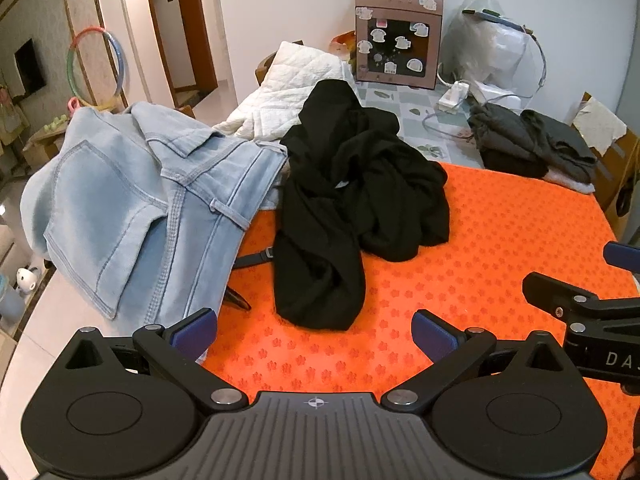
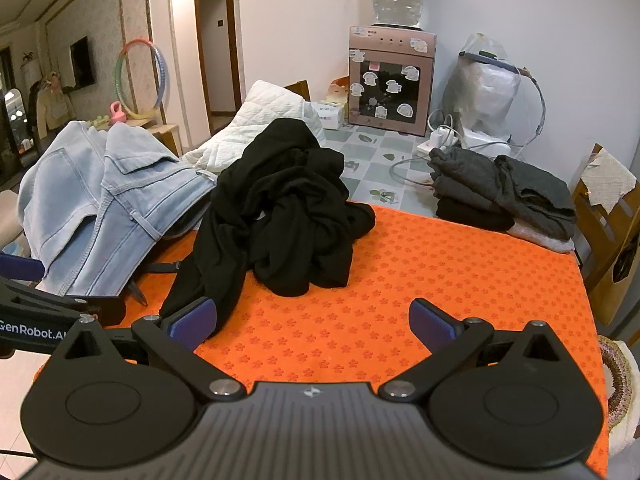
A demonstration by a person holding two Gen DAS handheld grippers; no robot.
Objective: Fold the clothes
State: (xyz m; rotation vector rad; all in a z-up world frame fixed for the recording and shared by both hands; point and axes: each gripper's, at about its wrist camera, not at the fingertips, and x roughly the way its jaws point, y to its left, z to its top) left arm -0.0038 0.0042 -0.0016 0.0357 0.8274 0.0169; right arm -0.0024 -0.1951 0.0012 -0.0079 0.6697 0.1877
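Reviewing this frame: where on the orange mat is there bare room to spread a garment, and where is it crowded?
Bare room: the orange mat between the black garment, the folded dark stack at the far right corner, and both open grippers (left gripper, right gripper). Crowded: the left side, where the jeans overlap the mat's edge beside the black heap.

A lived-in home: a stickered water dispenser (image 2: pixel 391 82), a hula hoop (image 2: pixel 141 79), wallpapered walls and doorways.

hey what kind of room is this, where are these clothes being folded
Most likely a lived-in home, a dining or living area. A water dispenser covered in stickers stands on the table by the wall, a hula hoop leans beside a doorway, and jeans are piled on an orange mat.
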